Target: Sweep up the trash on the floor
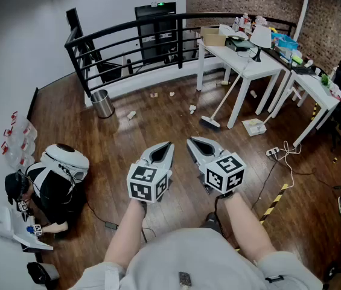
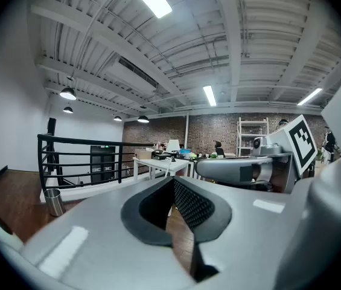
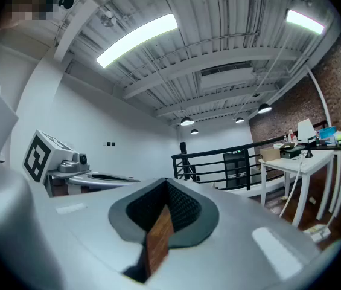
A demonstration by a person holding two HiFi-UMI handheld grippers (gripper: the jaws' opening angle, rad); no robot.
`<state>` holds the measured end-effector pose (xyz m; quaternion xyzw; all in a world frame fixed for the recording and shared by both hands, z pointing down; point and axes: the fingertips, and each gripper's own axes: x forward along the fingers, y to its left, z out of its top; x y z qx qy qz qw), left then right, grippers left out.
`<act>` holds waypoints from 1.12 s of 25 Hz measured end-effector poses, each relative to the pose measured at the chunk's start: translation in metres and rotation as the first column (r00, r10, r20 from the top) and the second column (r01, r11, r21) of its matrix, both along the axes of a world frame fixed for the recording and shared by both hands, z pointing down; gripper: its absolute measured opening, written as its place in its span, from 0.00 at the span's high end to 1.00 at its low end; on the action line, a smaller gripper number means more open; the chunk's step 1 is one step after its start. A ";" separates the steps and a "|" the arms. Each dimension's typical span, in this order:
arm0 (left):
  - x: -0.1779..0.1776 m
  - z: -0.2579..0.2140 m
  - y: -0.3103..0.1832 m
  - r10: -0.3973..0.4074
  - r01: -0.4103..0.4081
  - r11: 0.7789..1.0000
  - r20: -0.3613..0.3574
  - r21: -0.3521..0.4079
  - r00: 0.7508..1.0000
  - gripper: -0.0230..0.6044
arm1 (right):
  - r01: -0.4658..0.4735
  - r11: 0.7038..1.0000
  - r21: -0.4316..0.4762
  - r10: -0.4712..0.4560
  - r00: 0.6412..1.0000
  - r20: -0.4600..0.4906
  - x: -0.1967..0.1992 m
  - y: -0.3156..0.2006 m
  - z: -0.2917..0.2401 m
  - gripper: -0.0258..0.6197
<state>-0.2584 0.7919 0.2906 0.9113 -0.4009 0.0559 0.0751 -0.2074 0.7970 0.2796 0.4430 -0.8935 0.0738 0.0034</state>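
While both grippers hover over the middle of the floor, nothing is in hand: the left gripper (image 1: 166,147) has its fingers pressed together and empty, and the right gripper (image 1: 194,144) likewise.

Small pale scraps of trash (image 1: 131,115) lie scattered on the brown wooden floor (image 1: 158,128) towards its far edge by the black railing (image 1: 128,36), between the round metal bin (image 1: 102,103) and the white counter (image 1: 248,71).

A long pale-handled broom (image 1: 221,104) leans on the counter's front leg, head on the floor. A white dustpan (image 1: 254,127) lies near it.

Judgement: the broom is probably light and stiff. Its thin, smooth handle may twist in the fingers, so grip it mid-handle, squarely. The scraps look light and likely to skitter.
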 end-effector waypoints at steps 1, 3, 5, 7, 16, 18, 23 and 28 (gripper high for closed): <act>0.003 0.001 -0.002 -0.001 0.001 1.000 0.000 -0.002 1.000 0.95 | 0.000 1.000 -0.002 0.000 1.000 0.000 0.003 -0.002 0.001 0.96; 0.009 0.002 -0.007 -0.002 0.002 1.000 0.001 -0.005 1.000 0.95 | -0.001 1.000 -0.004 0.001 1.000 0.002 0.010 -0.006 0.002 0.96; 0.018 0.003 -0.013 -0.002 0.002 1.000 0.002 -0.008 1.000 0.95 | -0.003 1.000 -0.006 0.003 1.000 0.004 0.019 -0.012 0.003 0.96; 0.030 0.006 -0.020 0.000 0.000 1.000 0.003 -0.013 1.000 0.95 | -0.006 1.000 -0.007 0.006 1.000 0.006 0.032 -0.019 0.005 0.96; 0.121 0.012 -0.068 0.020 -0.020 1.000 0.008 -0.023 1.000 0.95 | -0.025 1.000 -0.009 0.025 1.000 -0.001 0.122 -0.064 0.008 0.96; 0.147 0.011 -0.078 0.023 -0.023 1.000 0.008 -0.019 1.000 0.95 | -0.032 0.999 -0.008 0.032 0.999 -0.003 0.150 -0.073 0.007 0.96; 0.208 0.002 -0.109 0.019 -0.019 1.000 0.018 -0.002 1.000 0.95 | -0.062 0.998 -0.005 0.062 0.998 -0.003 0.220 -0.096 0.001 0.96; 0.265 -0.006 -0.130 0.053 -0.053 0.999 0.041 -0.001 0.998 0.95 | -0.108 0.994 -0.010 0.109 0.994 0.019 0.285 -0.115 -0.003 0.96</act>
